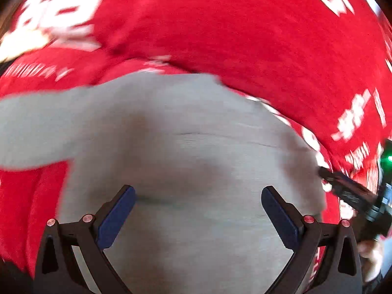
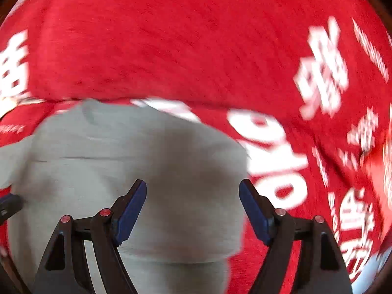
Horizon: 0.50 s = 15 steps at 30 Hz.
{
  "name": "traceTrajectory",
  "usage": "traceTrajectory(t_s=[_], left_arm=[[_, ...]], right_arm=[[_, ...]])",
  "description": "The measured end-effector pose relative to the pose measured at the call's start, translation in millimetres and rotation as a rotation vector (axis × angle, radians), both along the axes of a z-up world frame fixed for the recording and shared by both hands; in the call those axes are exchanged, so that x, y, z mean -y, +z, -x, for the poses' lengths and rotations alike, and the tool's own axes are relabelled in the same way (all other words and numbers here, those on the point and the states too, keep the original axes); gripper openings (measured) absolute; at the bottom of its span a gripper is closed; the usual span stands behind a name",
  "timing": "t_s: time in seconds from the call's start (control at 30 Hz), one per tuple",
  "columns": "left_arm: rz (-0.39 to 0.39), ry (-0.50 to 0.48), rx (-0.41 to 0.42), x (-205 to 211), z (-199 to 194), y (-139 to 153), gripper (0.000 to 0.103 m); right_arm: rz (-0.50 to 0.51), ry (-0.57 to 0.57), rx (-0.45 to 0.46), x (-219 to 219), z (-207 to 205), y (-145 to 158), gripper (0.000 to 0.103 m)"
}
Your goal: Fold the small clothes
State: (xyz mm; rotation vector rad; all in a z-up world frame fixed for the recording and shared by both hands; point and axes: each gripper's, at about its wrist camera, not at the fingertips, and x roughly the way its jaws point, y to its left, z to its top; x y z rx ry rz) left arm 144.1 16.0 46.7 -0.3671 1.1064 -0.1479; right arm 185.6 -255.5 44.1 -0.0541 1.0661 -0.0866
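Note:
A small grey garment [image 1: 171, 134] lies spread flat on a red cloth, one sleeve reaching out to the left. My left gripper [image 1: 198, 192] hovers over its lower middle, open, with nothing between the blue pads. In the right wrist view the same grey garment [image 2: 122, 159] fills the lower left, its right edge running just inside the right finger. My right gripper [image 2: 193, 185] is open above that edge and holds nothing. Both views are blurred.
The red cloth [image 1: 245, 36] with white printed characters covers the whole surface around the garment [image 2: 171, 36]. The other gripper's dark body [image 1: 348, 191], with a green light and a hand behind it, shows at the right edge of the left wrist view.

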Motion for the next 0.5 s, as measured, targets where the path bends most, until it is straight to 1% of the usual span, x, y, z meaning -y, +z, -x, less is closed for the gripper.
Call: traceTrajectory(t_s=[0.03,0.07,0.1,0.13,0.17,0.2,0.23,0.27,0.3,0.33,0.37,0.4,0.47,0.5], left_arm=[[0.004,-0.037,0.008,12.8,-5.1,0.3,0.103],[0.004,-0.094,0.007,30.0,-13.1,-3.9,0.103],[-0.02,-0.108,-0.007,36.3,-17.0,-9.3,0.103],[-0.093,-0.102,-0.049,41.8,-24.7,-21.1,0.103],[-0.15,-0.081,-0.086,39.5,-29.7,-31.0,0.103],[-0.174,-0.066,-0.092,33.0,-30.6,-36.0,0.103],[-0.189,-0.06,-0.07,27.4,-28.9,-35.5,0.103],[-0.243,-0.042,-0.051,16.4,-23.4,-33.3,0.103],[-0.283,-0.028,-0.058,9.9,-20.8,-33.3,0.103],[-0.326,-0.009,-0.074,-0.1,-17.7,-35.3,0.103],[-0.331,0.01,-0.089,-15.4,-13.8,-36.9,0.103],[-0.303,0.022,-0.097,-26.0,-11.2,-37.2,0.103],[-0.227,0.084,-0.116,-49.7,-8.7,-33.3,0.103],[-0.21,0.111,-0.111,-54.7,-9.5,-29.9,0.103]], right_arm=[[-0.014,-0.025,-0.01,6.4,0.6,-8.3,0.08],[-0.021,-0.03,-0.024,7.9,1.6,-13.6,0.08],[-0.028,-0.008,-0.059,1.3,1.7,-25.8,0.08],[-0.021,0.018,-0.082,-6.3,3.1,-33.4,0.08],[-0.005,0.047,-0.09,-14.4,6.4,-38.1,0.08],[0.035,0.096,-0.06,-31.4,13.7,-39.1,0.08],[0.057,0.137,-0.036,-42.6,19.6,-37.1,0.08],[0.054,0.188,-0.035,-51.6,23.7,-35.8,0.08],[0.031,0.272,-0.052,-63.9,28.7,-34.9,0.08],[0.025,0.311,-0.053,-69.3,31.5,-32.8,0.08],[0.028,0.324,-0.045,-70.6,33.3,-29.9,0.08],[0.023,0.321,-0.024,-69.5,34.4,-24.2,0.08],[-0.016,0.266,0.01,-59.5,31.5,-15.0,0.08],[-0.044,0.213,0.014,-51.0,25.3,-12.7,0.08]])
